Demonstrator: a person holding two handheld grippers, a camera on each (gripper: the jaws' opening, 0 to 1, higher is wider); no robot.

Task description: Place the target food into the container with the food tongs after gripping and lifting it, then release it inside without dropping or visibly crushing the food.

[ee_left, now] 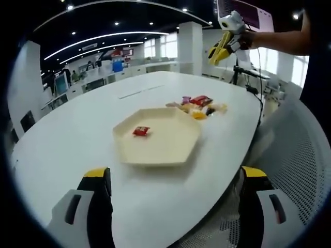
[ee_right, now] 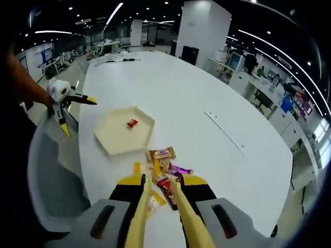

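A cream hexagonal tray (ee_left: 170, 147) lies on the white table with one red packet (ee_left: 140, 131) inside it. Beyond the tray is a pile of wrapped snacks (ee_left: 199, 106). My left gripper (ee_left: 176, 178) stands wide open near the table edge, short of the tray, with nothing between its jaws. My right gripper (ee_right: 163, 181) is shut on yellow food tongs (ee_right: 142, 206), whose tips stand slightly apart. It hangs high above the snack pile (ee_right: 163, 160); a red packet shows between the tips, but I cannot tell if it is gripped. The left gripper view has the right gripper (ee_left: 222, 46) raised in a hand.
A grey mesh chair (ee_left: 300, 155) stands at the table's rim beside the tray (ee_right: 116, 139). The left gripper (ee_right: 64, 106) is open in a hand over that chair (ee_right: 51, 181). The white table (ee_right: 207, 93) stretches far beyond. Desks and pillars fill the background.
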